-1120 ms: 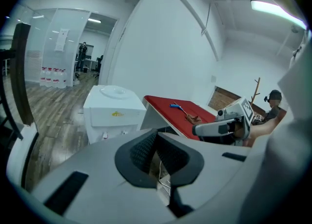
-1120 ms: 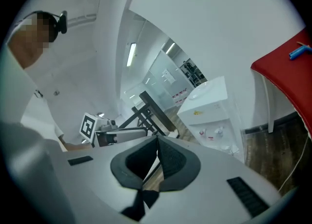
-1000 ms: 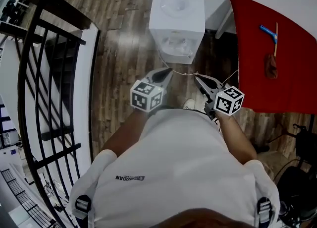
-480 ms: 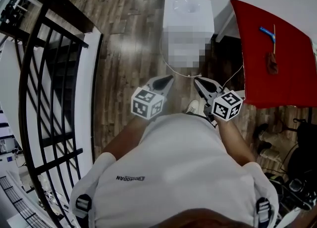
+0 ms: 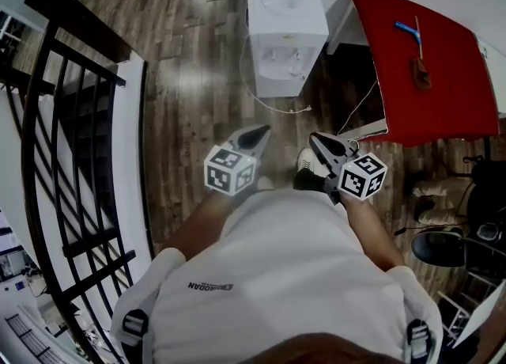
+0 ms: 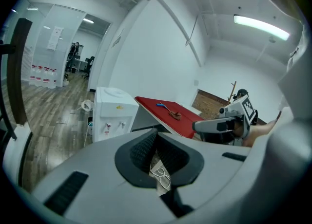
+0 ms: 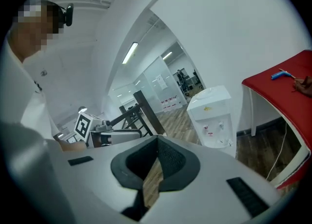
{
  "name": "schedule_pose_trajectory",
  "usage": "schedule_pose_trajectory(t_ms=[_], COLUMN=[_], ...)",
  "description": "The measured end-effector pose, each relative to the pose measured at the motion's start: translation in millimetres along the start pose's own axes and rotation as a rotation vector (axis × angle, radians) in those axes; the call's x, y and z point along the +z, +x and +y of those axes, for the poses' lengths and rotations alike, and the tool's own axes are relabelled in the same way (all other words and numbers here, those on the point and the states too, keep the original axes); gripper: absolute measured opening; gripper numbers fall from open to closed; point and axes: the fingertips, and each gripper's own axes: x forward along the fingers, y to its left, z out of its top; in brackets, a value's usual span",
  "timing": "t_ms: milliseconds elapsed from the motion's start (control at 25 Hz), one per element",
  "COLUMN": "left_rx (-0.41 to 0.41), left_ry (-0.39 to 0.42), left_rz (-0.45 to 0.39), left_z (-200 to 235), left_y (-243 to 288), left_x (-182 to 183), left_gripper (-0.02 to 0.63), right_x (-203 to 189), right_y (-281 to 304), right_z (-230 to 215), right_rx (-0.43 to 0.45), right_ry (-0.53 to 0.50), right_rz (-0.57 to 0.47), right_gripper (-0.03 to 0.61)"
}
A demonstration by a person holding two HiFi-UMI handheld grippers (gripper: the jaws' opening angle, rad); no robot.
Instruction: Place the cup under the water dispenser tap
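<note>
A black railing is seen well to the left of the left hand-held gripper, above a wooden floor. The left hand-held gripper is held out in front of the person's body and pointed forward. Its jaws are pressed together at the tips, and nothing is pinched between them. Through the small gap behind the closed tips, only floor and a loop of white cable are seen.

The water dispenser is found well ahead of both hand-held grippers, roughly in line with the space between them. It is stood on the floor against a white wall. Two taps are set in a recess on its front face, which is turned toward the hand-held grippers.

The right hand-held gripper is held just beside the left one, at about the same height, and is aimed the same way. Its jaws are likewise pressed together, with nothing caught between them.

Ahead and to the right of the right hand-held gripper, a red tabletop is seen next to the dispenser. On its far part a blue tool is laid, with a small brown object near it on the side closer to the hand-held grippers.
</note>
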Motion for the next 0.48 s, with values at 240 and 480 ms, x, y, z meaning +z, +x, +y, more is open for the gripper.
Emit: schedule_pose_trajectory(t_ms=[240, 480], left_rx=[-0.017, -0.004], left_ry=[0.026, 0.031], left_rz=[-0.03, -0.051], left_z=[-21, -50], left_y=[4, 13], left_x=[6, 9], left_gripper=[-0.003, -0.003], right_x=[-5, 1], right_y=[-32, -59], right_z=[-5, -11], right_rx=[-0.063, -0.062], right_ry=[-0.032, -0.081], right_rz=[-0.029, -0.03], right_gripper=[0.021, 0.021])
